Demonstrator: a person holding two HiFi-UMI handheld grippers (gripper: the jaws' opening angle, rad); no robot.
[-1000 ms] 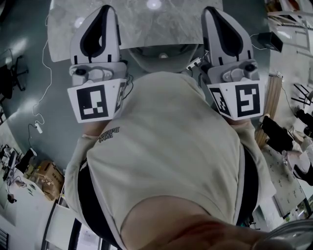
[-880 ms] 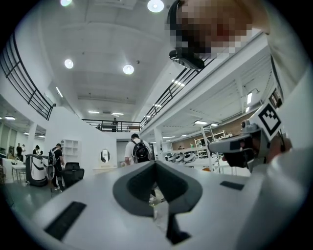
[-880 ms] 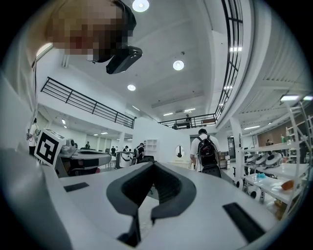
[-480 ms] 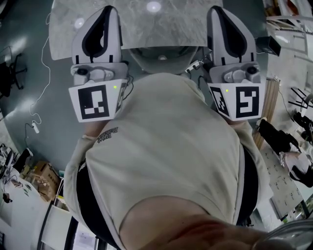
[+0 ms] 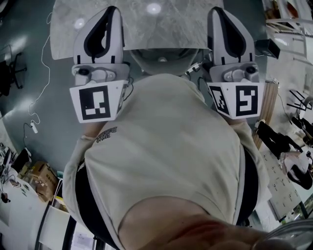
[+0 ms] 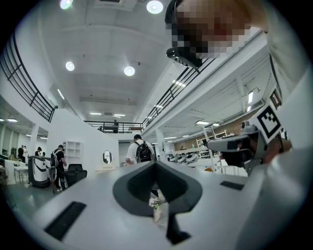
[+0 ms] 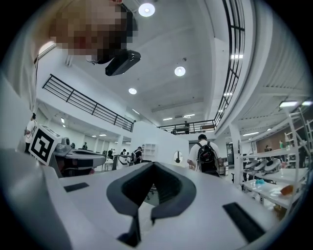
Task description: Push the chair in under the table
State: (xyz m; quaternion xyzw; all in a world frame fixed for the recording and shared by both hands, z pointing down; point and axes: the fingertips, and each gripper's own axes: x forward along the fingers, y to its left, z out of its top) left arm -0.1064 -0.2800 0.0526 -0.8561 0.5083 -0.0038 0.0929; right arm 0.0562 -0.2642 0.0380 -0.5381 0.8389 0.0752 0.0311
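Note:
In the head view a grey marble table (image 5: 137, 24) lies ahead of me. A rounded grey chair (image 5: 164, 57) sits at its near edge, partly under the top and partly hidden by my beige-shirted torso. My left gripper (image 5: 109, 10) is held over the table's near edge, left of the chair, shut and empty. My right gripper (image 5: 215, 10) is level with it to the chair's right, also shut on nothing. Neither touches the chair. In the left gripper view the left gripper (image 6: 156, 164) points level across the hall, as does the right gripper (image 7: 154, 165) in its own view.
A white cable (image 5: 44, 73) trails over the floor at left, near a black office chair (image 5: 10, 73) and cardboard boxes (image 5: 41, 176). Benches with gear (image 5: 286, 171) and a wooden board (image 5: 271, 105) stand at right. A person with a backpack (image 7: 205, 155) walks far ahead.

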